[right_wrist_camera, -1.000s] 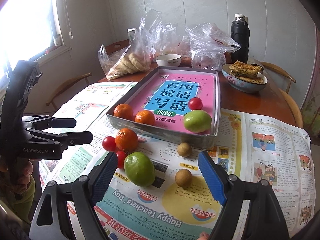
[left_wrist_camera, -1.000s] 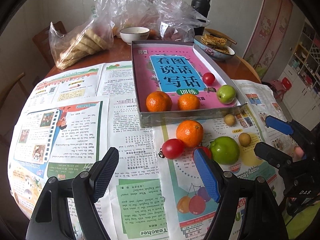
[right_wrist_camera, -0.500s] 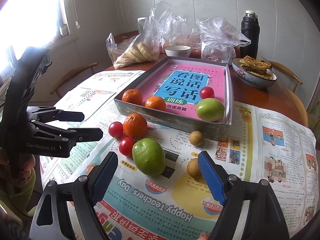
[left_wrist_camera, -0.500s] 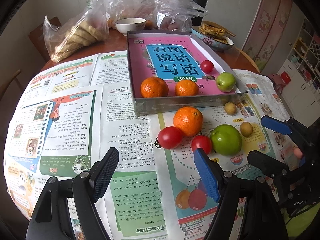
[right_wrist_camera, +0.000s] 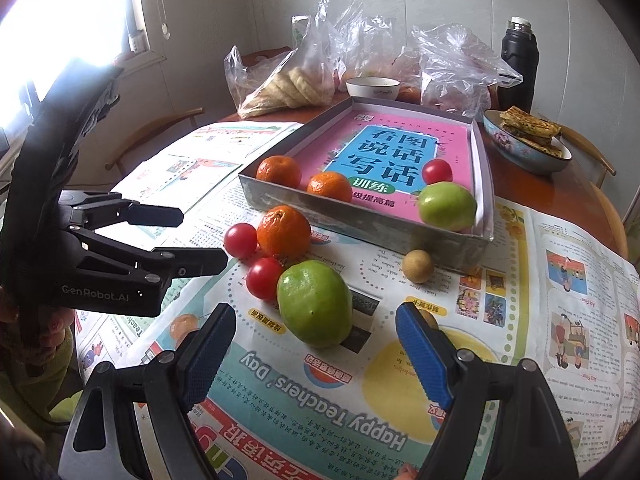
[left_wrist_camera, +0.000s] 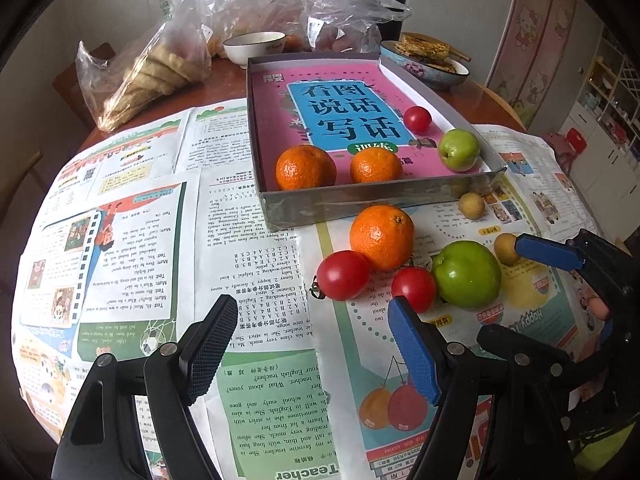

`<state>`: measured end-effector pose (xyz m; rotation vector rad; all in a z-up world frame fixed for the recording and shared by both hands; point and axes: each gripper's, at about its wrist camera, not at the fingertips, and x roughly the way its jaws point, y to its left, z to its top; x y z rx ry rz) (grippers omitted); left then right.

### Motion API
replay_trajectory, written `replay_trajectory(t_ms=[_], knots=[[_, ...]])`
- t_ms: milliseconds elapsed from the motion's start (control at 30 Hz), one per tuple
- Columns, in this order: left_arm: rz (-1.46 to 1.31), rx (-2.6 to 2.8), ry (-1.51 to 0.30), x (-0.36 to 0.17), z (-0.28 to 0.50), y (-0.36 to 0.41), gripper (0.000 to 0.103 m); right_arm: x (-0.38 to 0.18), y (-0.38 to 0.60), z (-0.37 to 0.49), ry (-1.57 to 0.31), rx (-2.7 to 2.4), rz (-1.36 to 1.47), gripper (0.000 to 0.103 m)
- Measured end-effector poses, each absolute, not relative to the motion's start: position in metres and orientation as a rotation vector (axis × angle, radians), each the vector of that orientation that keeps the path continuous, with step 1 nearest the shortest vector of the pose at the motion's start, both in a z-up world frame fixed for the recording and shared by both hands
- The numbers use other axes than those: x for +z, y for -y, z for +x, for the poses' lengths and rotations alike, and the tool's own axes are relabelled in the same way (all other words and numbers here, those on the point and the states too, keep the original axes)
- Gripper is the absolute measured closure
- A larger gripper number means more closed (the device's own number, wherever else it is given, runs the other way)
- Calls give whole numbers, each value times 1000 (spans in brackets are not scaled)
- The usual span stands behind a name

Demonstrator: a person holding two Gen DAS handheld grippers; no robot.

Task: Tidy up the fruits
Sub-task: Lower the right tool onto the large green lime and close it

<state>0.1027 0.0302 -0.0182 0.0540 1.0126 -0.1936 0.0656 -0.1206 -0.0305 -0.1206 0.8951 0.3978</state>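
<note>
A shallow grey box (left_wrist_camera: 360, 204) (right_wrist_camera: 360, 220) with a pink book cover inside holds two oranges (left_wrist_camera: 306, 167), a red tomato (left_wrist_camera: 417, 119) and a green apple (left_wrist_camera: 458, 149). On the newspaper in front of it lie an orange (left_wrist_camera: 382, 237) (right_wrist_camera: 283, 233), two tomatoes (left_wrist_camera: 343, 275) (left_wrist_camera: 413, 289), a big green apple (left_wrist_camera: 466, 273) (right_wrist_camera: 315, 303) and two small brown fruits (left_wrist_camera: 471, 205) (right_wrist_camera: 417, 266). My left gripper (left_wrist_camera: 308, 344) is open and empty, just short of the tomatoes. My right gripper (right_wrist_camera: 310, 344) is open, low before the green apple, touching nothing.
Beyond the box stand plastic bags of bread (left_wrist_camera: 156, 76), a white bowl (left_wrist_camera: 254, 45), a black flask (right_wrist_camera: 519, 68) and a bowl of flatbread (right_wrist_camera: 528, 140). Newspaper (left_wrist_camera: 132, 240) covers the round wooden table. Chairs ring the table's edge.
Both grippers have come closer to the loose fruit, the right one sinking toward the green apple. The jaws kept the same width.
</note>
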Motion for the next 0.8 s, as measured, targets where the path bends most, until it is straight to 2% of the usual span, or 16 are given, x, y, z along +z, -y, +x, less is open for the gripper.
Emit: replay_trajectory(t_ms=[233, 400, 467, 800], knots=[[93, -220, -1000, -21, 109, -23, 24, -38, 117, 74, -919, 414, -146, 25], [113, -239, -993, -23, 110, -19, 25, -46, 111, 79, -938, 433, -191, 36], [118, -241, -991, -24, 111, -18, 26, -49, 108, 82, -944, 438, -206, 44], [92, -250, -999, -28, 119, -25, 29, -56, 104, 89, -941, 448, -249, 58]])
